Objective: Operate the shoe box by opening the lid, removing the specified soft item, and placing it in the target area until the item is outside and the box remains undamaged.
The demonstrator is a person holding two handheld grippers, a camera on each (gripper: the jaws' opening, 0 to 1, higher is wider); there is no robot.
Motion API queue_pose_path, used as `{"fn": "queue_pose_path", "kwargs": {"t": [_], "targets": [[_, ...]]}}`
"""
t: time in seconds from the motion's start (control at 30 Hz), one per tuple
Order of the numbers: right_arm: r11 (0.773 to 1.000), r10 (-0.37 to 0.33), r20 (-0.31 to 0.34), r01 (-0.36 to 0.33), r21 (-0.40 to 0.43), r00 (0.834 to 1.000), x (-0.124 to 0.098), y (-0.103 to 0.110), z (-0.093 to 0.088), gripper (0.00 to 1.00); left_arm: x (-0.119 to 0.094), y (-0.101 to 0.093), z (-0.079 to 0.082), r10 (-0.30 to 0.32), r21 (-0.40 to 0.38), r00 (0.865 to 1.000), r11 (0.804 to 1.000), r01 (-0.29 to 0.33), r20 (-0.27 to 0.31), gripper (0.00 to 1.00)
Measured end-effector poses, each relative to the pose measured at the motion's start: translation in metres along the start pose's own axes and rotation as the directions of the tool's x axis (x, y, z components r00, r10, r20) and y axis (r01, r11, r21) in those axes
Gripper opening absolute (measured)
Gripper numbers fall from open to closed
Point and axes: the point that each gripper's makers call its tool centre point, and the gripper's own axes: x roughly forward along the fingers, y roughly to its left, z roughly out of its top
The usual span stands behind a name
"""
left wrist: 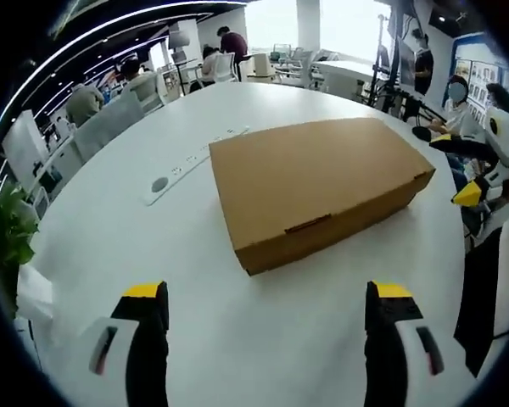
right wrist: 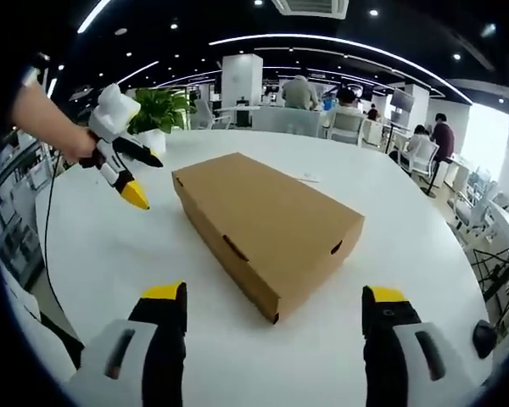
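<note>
The brown shoe box (left wrist: 318, 188) lies closed on the white table (left wrist: 153, 271), no legible printing. The left gripper (left wrist: 267, 297) and right gripper (right wrist: 271, 298) hover before it, jaws spread.

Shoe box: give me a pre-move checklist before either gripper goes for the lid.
1. Shoe box lid closed, flat: ok.
2. Box looks undamaged: ok.
3. Left gripper open, clear of the box: ok.
4. Right gripper open, clear of the box: ok.
5. Front tab slot facing the left gripper: ok.
6. Soft item inside: cannot tell.
7. White table space beside the box: ok.
</note>
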Motion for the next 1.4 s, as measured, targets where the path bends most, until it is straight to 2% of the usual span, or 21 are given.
{"fn": "queue_pose_path", "kwargs": {"t": [0.03, 0.13, 0.27, 0.33, 0.47, 0.53, 0.6, 0.73, 0.83, 0.87, 0.97, 1.07, 1.17, 1.37, 1.4], "targets": [[1.000, 0.020, 0.003, -0.020, 0.010, 1.000, -0.001, 0.003, 0.002, 0.86, 0.000, 0.000, -0.002, 0.006, 0.004, 1.000, 1.000, -0.006, -0.007, 0.99], [1.000, 0.007, -0.015, -0.007, -0.005, 1.000, 0.000, 0.002, -0.001, 0.87, 0.000, 0.002, 0.000, 0.011, 0.024, 1.000, 1.000, -0.011, -0.006, 0.99], [1.000, 0.006, -0.029, -0.005, 0.011, 1.000, 0.002, 0.002, -0.005, 0.87, 0.006, 0.004, -0.003, -0.034, -0.009, 0.999, 0.999, 0.034, -0.013, 0.99], [1.000, 0.006, -0.033, -0.005, 0.009, 0.999, 0.001, 0.002, -0.005, 0.88, 0.009, 0.006, -0.004, -0.035, -0.009, 0.999, 0.999, 0.035, -0.019, 0.99], [0.999, 0.019, -0.049, -0.017, 0.034, 0.999, 0.006, -0.002, -0.007, 0.93, 0.009, -0.004, -0.004, -0.052, 0.020, 0.998, 0.998, 0.052, -0.036, 0.99], [0.998, 0.042, -0.030, -0.040, 0.050, 0.999, 0.010, -0.002, -0.004, 0.97, 0.012, -0.001, -0.003, -0.049, 0.033, 0.998, 0.998, 0.050, -0.032, 0.99], [0.997, 0.040, -0.038, -0.038, 0.064, 0.998, 0.015, -0.002, -0.005, 1.00, 0.016, 0.003, -0.005, -0.041, 0.019, 0.998, 0.999, 0.042, -0.037, 0.99], [0.996, 0.046, -0.045, -0.043, 0.079, 0.998, 0.022, 0.001, 0.001, 1.00, 0.019, 0.005, -0.005, -0.039, 0.019, 0.999, 0.999, 0.039, -0.028, 0.99], [0.997, 0.057, -0.047, -0.055, 0.047, 0.997, 0.027, 0.004, 0.003, 1.00, 0.024, 0.014, -0.011, -0.019, -0.056, 0.999, 0.998, 0.017, -0.026, 0.99], [0.998, 0.057, -0.046, -0.055, 0.039, 0.997, 0.030, 0.004, 0.004, 1.00, 0.021, 0.011, -0.005, -0.010, -0.064, 1.000, 0.998, 0.010, 0.000, 0.99], [0.997, 0.060, -0.059, -0.058, 0.044, 0.996, 0.032, 0.007, 0.004, 0.98, 0.021, 0.011, -0.002, 0.000, -0.015, 1.000, 1.000, 0.000, -0.005, 0.99], [0.997, 0.068, -0.050, -0.067, 0.025, 0.996, 0.034, 0.011, 0.008, 0.95, 0.025, 0.007, -0.002, -0.027, 0.053, 1.000, 0.998, 0.028, -0.012, 0.99], [0.998, 0.057, -0.060, -0.058, -0.016, 0.997, 0.035, 0.012, 0.007, 0.93, 0.030, 0.010, 0.002, -0.024, 0.069, 1.000, 0.997, 0.024, -0.004, 0.99], [0.999, 0.033, -0.080, -0.031, 0.023, 0.996, 0.039, 0.003, 0.004, 0.87, 0.038, 0.002, 0.012, -0.054, 0.116, 0.998, 0.992, 0.052, 0.016, 0.98], [0.999, 0.029, -0.084, -0.027, 0.021, 0.996, 0.041, 0.001, 0.003, 0.85, 0.041, -0.005, 0.016, -0.065, 0.128, 0.998, 0.990, 0.064, 0.009, 0.98]]}}
